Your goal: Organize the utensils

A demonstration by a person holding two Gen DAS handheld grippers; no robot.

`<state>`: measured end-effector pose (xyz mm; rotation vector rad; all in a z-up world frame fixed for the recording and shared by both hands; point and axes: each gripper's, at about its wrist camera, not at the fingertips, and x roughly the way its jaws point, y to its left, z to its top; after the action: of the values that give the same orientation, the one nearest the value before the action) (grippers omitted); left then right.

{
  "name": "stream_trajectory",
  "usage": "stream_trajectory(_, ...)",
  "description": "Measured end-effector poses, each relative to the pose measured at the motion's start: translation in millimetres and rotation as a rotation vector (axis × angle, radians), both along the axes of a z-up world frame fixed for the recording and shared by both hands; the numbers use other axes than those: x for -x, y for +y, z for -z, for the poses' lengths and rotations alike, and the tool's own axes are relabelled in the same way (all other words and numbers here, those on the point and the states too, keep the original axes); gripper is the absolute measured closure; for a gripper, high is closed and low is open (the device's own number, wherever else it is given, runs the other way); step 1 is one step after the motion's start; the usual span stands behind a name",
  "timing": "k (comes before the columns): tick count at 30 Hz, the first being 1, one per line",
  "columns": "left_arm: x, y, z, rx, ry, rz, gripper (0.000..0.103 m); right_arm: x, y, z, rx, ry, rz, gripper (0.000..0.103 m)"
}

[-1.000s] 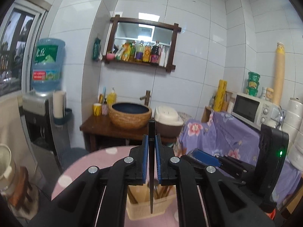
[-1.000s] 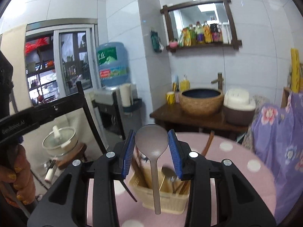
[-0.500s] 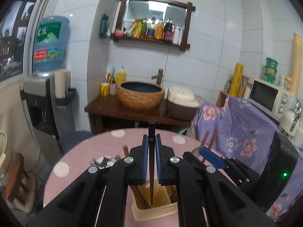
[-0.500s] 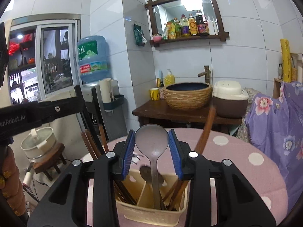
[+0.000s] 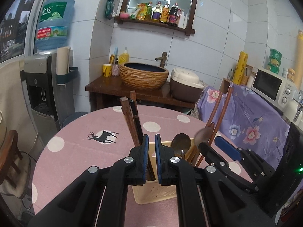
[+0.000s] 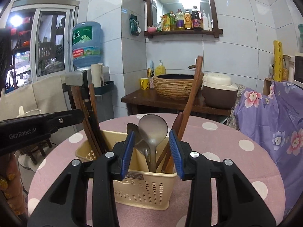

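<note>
Cream utensil basket (image 6: 145, 187) sits low centre of the right-wrist frame on the pink dotted table (image 6: 217, 138). Right gripper (image 6: 151, 151) hangs over it, jaws spread, gripping nothing; a metal spoon (image 6: 153, 128) stands in the basket between them. Left gripper (image 5: 151, 158) is parted slightly, empty, over the dark chopsticks (image 5: 132, 121) standing in the basket's left compartment.

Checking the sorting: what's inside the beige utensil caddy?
The caddy holds dark chopsticks in its left compartment, metal spoons and brown wooden handles in its right. Their lower ends are hidden by its walls.
</note>
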<state>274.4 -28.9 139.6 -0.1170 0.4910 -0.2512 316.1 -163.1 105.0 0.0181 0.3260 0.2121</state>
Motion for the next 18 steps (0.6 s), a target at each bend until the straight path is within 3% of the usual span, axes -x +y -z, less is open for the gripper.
stream_trajectory(1, 5, 1, -2, -0.002, -0.011, 0.002, 0.087, 5, -3, -3, -0.011, -0.011, -0.004, 0.043)
stream_trajectory(2, 11, 1, -3, -0.002, -0.024, 0.003, 0.073, 11, -4, -5, -0.016, -0.024, -0.002, 0.037)
stream_trajectory(4, 25, 6, -5, 0.006, -0.057, -0.005, 0.055, 24, -9, -9, -0.019, -0.055, 0.015, 0.034)
stream_trajectory(6, 42, 10, -3, 0.003, -0.084, -0.010, 0.048, 38, -16, -10, -0.011, -0.065, 0.037, 0.026)
stream_trajectory(7, 48, 11, 0, -0.002, -0.090, -0.012, 0.041, 44, -19, -10, -0.007, -0.064, 0.044, 0.018)
stream_trajectory(11, 76, 20, 20, -0.013, -0.116, -0.031, 0.012, 76, -36, 1, 0.003, -0.053, 0.057, 0.006)
stream_trajectory(13, 88, 25, 35, -0.032, -0.121, -0.049, 0.005, 90, -45, 11, 0.003, -0.030, 0.071, 0.006)
stream_trajectory(18, 121, 34, 73, -0.055, -0.102, -0.071, 0.005, 126, -65, 57, -0.033, 0.072, 0.120, 0.006)
